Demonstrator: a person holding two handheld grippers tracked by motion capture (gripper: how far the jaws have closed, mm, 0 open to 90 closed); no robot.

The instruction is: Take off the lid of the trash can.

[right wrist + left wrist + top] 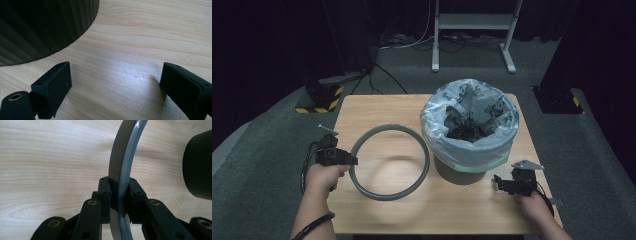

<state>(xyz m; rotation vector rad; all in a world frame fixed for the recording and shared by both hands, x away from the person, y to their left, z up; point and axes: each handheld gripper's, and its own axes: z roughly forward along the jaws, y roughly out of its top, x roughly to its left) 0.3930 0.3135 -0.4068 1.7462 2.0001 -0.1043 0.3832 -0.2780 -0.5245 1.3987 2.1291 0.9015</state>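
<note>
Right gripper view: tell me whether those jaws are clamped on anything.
No, the right gripper stands open, its two jaws wide apart over bare wooden table beside the dark ribbed bin.

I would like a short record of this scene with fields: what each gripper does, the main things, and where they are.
left gripper: shut on the grey ring, holding its left edge
ring: beside the bin, on its left; whether it rests on the table is unclear
right gripper: open, nothing between the jaws, low over the table beside the bin's base
bin: dark, ribbed, upright, lined with a pale bag folded over its rim
</note>
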